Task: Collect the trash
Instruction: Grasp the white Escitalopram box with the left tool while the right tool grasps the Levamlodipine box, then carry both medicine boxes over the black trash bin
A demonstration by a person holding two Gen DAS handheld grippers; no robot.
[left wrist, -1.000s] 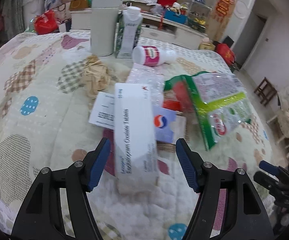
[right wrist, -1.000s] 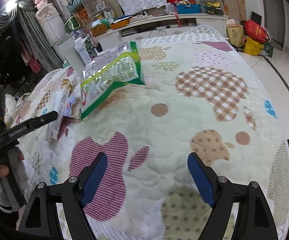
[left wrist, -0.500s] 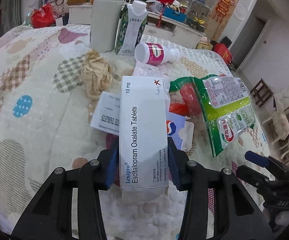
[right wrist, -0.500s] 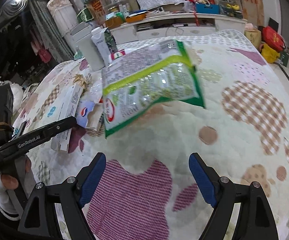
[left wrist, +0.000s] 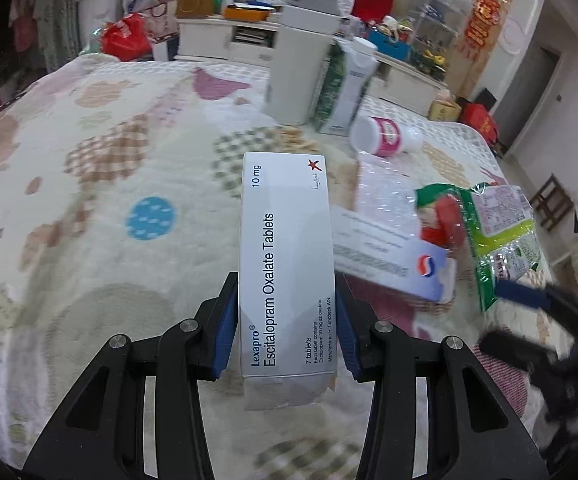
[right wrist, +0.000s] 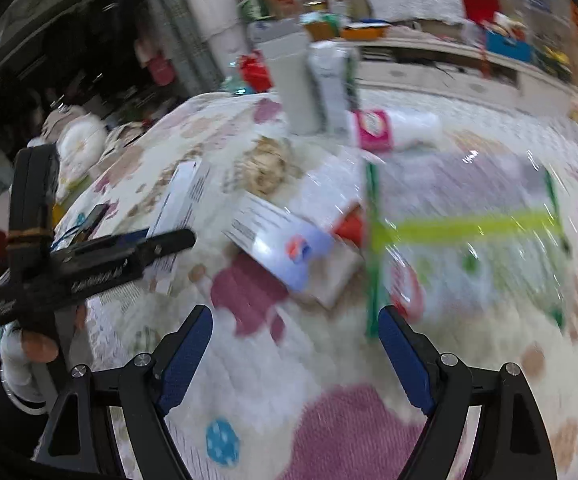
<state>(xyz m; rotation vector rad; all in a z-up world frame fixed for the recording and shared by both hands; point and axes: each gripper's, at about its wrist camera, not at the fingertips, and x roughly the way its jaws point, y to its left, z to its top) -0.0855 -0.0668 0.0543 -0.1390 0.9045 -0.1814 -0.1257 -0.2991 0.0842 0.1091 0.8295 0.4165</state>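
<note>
My left gripper [left wrist: 285,292] is shut on a white tablet box [left wrist: 287,264] and holds it lengthwise just above the patterned bed cover [left wrist: 89,200]. From the right wrist view the same box [right wrist: 181,196] shows in the left gripper [right wrist: 161,240], with a hand below it. My right gripper [right wrist: 295,320] is open with nothing between its fingers, just short of a green snack bag [right wrist: 469,248]. A blue-and-white carton [right wrist: 285,240] lies left of the bag. The right gripper's blue fingertip [left wrist: 521,296] shows blurred beside the snack bag [left wrist: 501,236].
Further back are a crumpled brown paper [right wrist: 265,164], a pink-labelled bottle [left wrist: 385,136] on its side, a clear plastic wrapper [left wrist: 385,188], an upright drink carton [left wrist: 345,88] and a tall white bin [left wrist: 297,64]. Cluttered shelves stand behind the bed.
The left jaws shut on the tablet box, lifted it off the pile and carried it left. The right gripper swung in from bare cover to the snack bag, still open.
</note>
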